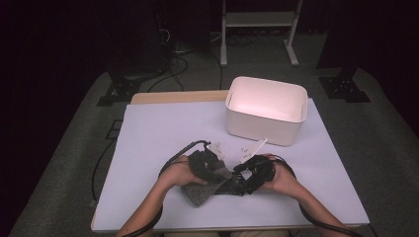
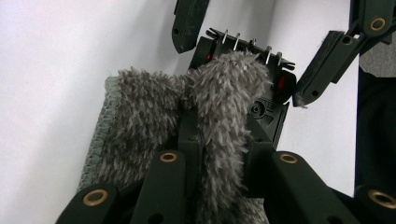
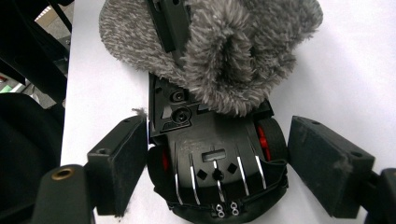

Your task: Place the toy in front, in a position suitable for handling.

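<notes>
White covering spreads over the tabletop, with grey floor and dark room around it. Counted: one white bin, one grey fuzzy cloth, one black device with red wheels and metal prongs, two grippers. Left gripper has its jaws drawn narrow, pinching a fold of the cloth, which drapes over the device ahead of them. Right gripper holds its jaws wide, one on each side of the device, not touching it; the cloth lies just beyond them.

A white table stands on grey carpet. Behind it the room is dark, with a white frame and cables.
</notes>
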A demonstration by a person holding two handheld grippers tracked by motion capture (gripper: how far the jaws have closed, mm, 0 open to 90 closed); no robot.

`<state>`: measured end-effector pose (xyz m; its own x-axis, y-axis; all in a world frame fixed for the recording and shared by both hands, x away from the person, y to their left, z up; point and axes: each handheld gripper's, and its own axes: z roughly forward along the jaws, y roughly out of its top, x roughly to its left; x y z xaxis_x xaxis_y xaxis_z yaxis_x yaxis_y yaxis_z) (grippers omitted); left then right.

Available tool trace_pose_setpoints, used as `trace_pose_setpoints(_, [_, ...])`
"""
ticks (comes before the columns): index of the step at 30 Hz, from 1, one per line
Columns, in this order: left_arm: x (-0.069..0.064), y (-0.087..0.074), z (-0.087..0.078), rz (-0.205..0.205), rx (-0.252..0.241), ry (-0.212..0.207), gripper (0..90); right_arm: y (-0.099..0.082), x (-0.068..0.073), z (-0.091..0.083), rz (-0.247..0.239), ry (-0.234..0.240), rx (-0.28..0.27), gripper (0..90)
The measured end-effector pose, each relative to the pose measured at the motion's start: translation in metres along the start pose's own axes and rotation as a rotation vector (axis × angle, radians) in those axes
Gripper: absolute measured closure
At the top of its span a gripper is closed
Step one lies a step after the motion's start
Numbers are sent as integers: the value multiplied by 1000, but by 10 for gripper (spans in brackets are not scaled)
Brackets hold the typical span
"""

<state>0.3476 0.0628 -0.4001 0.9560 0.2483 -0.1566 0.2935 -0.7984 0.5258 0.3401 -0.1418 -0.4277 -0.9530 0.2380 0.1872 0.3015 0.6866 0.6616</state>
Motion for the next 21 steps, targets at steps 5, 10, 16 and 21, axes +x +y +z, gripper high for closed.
trace_pose_setpoints(5, [0, 0, 0, 1, 3, 0, 745, 2, -1, 0, -8, 1, 3, 199])
trace_pose_setpoints(10, [0, 0, 0, 1, 3, 1, 745, 4, 0, -1, -10, 1, 5, 204])
trace_pose_setpoints(16, [-1, 1, 0, 11, 5, 1, 744, 6, -4, -5, 7, 0, -13, 215])
trace_pose_setpoints(21, [-1, 1, 0, 12, 6, 2, 744, 6, -7, -3, 19, 9, -8, 216])
